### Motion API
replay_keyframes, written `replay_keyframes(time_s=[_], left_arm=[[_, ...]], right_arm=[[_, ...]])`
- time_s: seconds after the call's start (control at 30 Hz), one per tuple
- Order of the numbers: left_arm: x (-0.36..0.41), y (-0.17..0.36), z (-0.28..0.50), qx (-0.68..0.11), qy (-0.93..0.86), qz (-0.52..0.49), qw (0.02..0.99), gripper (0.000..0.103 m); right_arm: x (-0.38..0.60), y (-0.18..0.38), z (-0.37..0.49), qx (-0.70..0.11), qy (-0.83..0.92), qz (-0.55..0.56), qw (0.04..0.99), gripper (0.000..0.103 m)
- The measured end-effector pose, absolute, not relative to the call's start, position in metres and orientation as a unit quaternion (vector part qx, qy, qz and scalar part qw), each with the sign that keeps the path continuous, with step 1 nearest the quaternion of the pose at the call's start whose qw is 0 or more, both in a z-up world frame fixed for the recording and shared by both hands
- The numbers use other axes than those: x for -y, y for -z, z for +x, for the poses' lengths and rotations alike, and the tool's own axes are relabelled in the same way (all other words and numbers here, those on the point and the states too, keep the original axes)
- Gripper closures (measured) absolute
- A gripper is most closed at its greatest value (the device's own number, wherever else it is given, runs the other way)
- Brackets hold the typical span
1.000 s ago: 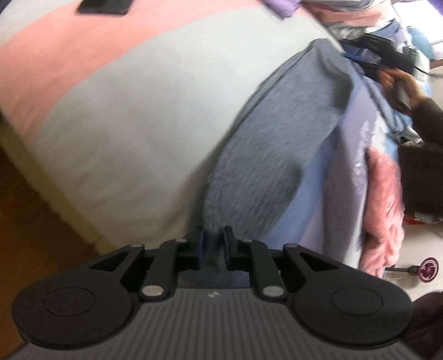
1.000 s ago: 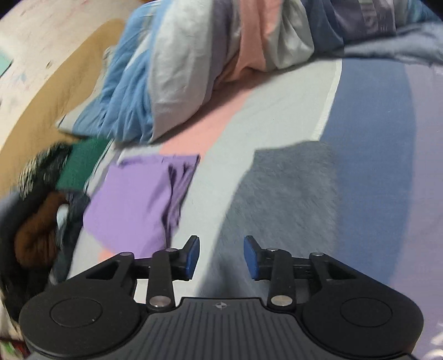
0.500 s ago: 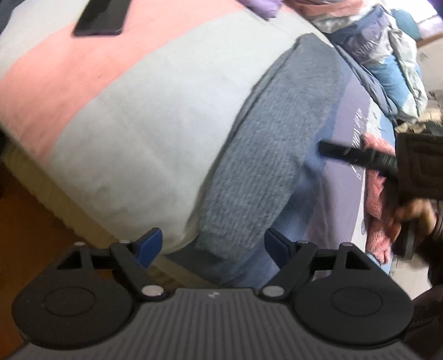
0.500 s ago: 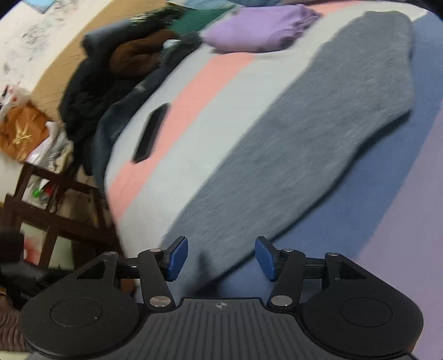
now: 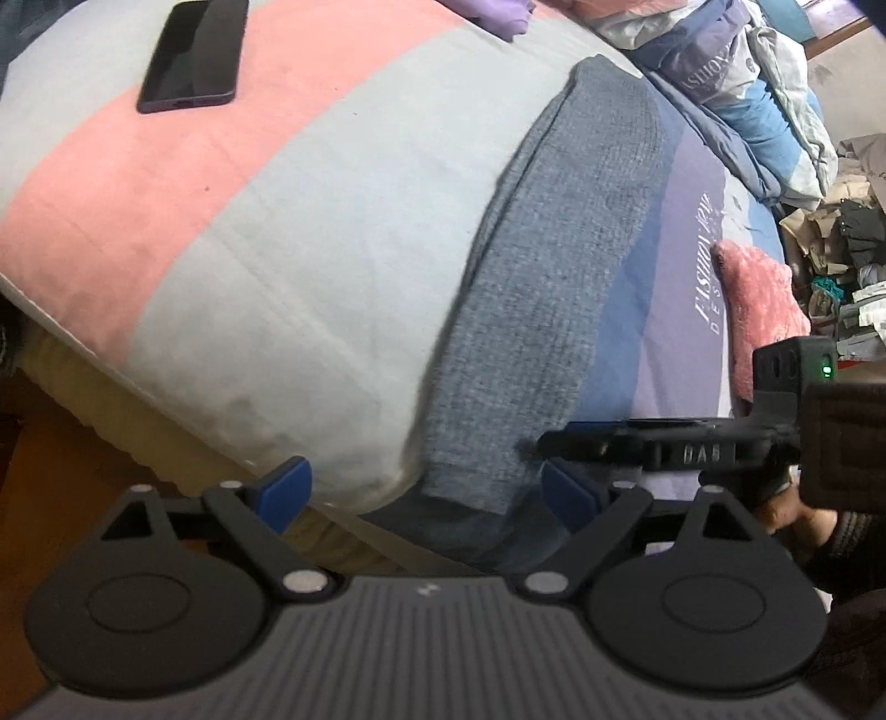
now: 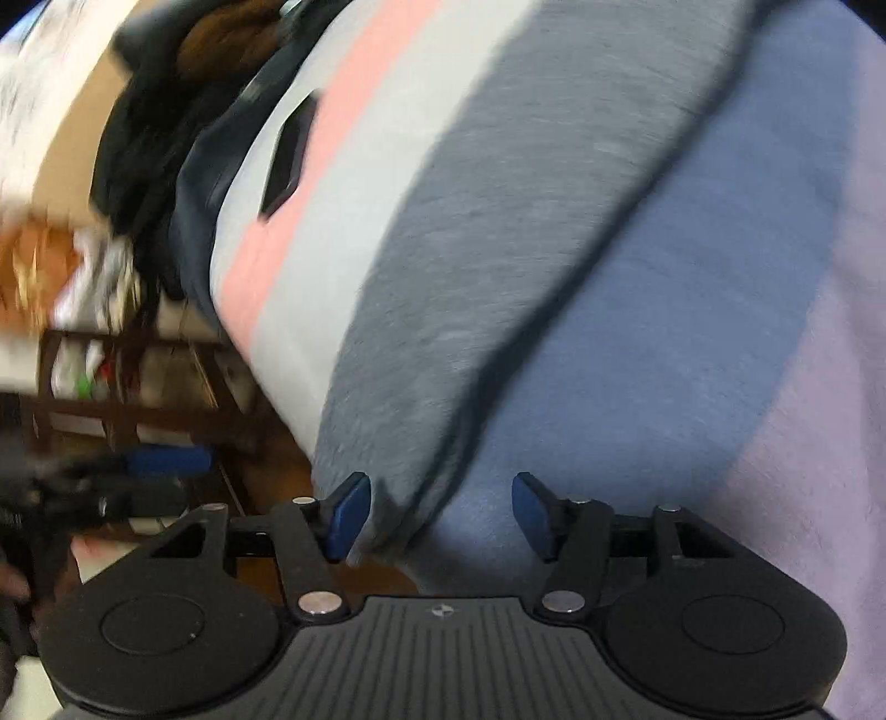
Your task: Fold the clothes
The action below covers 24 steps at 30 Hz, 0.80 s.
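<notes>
A grey knit garment point(image 5: 559, 266) lies folded in a long strip across the striped bed cover, its near end hanging over the bed's edge. It also shows in the right wrist view point(image 6: 498, 232). My left gripper point(image 5: 429, 493) is open and empty, just short of the garment's near end. My right gripper point(image 6: 440, 515) is open, with the garment's near end between its jaws but not pinched. In the left wrist view it point(image 5: 576, 443) comes in from the right at that same end.
A black phone point(image 5: 194, 55) lies on the pink stripe. A pink fluffy item point(image 5: 758, 310) lies at the bed's right side. Purple folded cloth point(image 5: 498, 8) and piled bedding point(image 5: 736, 94) lie at the far end. Dark clothes point(image 6: 160, 122) are heaped by the bed.
My left gripper has opened and let go of the garment, then backed off a little. My right gripper has swung from the far end round to the near end.
</notes>
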<state>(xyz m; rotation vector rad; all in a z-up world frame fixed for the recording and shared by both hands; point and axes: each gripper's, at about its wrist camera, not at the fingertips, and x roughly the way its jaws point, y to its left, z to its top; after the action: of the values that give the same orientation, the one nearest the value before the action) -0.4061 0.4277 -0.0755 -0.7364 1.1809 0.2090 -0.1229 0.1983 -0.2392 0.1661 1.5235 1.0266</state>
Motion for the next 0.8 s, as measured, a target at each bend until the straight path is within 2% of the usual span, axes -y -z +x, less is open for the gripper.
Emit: replay_keyframes(time_s=[0.2,0.27,0.3,0.33,0.37,0.67,0.8], left_arm=[[-0.427,0.080,-0.406,-0.551,-0.091,-0.335,0.759,0.011],[-0.425,0.082,-0.403,-0.553,-0.089,-0.332,0.759,0.011],[-0.424,0.082,-0.401,-0.554,-0.088,-0.330,0.759,0.011],[-0.425,0.082,-0.400,-0.553,-0.087,-0.329,0.760,0.011],[-0.426,0.080,-0.399,-0.553,-0.087,-0.328,0.761,0.011],[-0.427,0.068,-0.372,-0.537,-0.076,-0.318,0.777,0.011],[-0.423,0.063,-0.357,-0.529,-0.065,-0.308,0.788,0.009]], right_arm=[[-0.210,0.274,-0.118,-0.665,-0.442,0.223,0.560,0.045],[-0.214,0.281,-0.119,-0.683,-0.432,0.273,0.522,0.049],[-0.215,0.284,-0.120,-0.693,-0.425,0.296,0.501,0.062],[-0.217,0.285,-0.123,-0.703,-0.416,0.315,0.483,0.081],[-0.212,0.285,-0.121,-0.706,-0.410,0.338,0.469,0.086],[-0.192,0.244,-0.060,-0.626,-0.358,0.520,0.459,0.088],[-0.188,0.244,-0.005,-0.602,-0.305,0.514,0.530,0.088]])
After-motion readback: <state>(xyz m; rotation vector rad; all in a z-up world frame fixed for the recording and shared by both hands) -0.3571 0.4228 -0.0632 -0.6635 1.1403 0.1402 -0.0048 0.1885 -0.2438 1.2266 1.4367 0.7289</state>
